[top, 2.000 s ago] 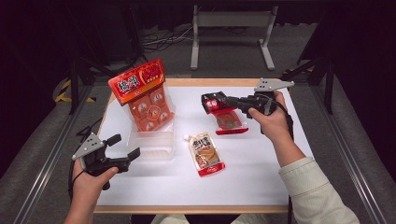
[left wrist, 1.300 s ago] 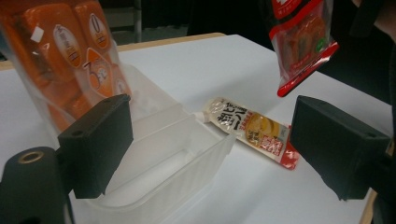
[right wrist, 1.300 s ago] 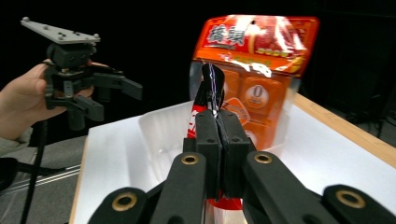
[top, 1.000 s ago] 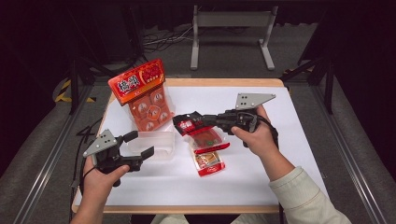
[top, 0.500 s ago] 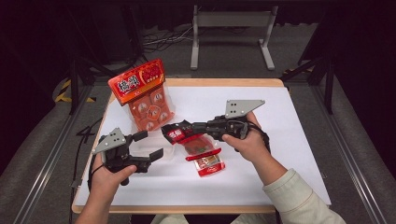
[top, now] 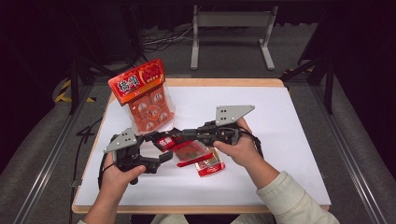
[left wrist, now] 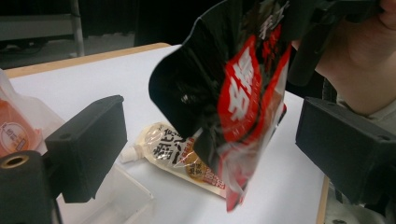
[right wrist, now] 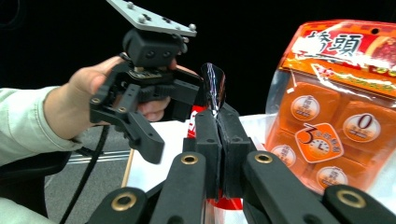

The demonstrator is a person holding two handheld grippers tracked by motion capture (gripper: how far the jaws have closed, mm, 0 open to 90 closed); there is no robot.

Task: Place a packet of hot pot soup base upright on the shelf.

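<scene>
Right gripper (top: 164,140) pinching a glossy black-and-red foil packet (left wrist: 233,98) by its crinkled top edge, packet dangling above the matte white table (top: 289,121), between the spread blocky black jaws of the left gripper (top: 161,148), untouched, flat cream spouted pouch (left wrist: 180,156) lying beneath

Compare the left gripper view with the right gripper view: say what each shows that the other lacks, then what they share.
Left gripper view alone: a pale sauce pouch lying flat on the white table, seen between the left gripper and its open fingers.
Right gripper view alone: the right gripper, shut on the edge of the red-and-black packet, and the grey plate on the other gripper.
Both: that packet and the orange snack bag.
</scene>
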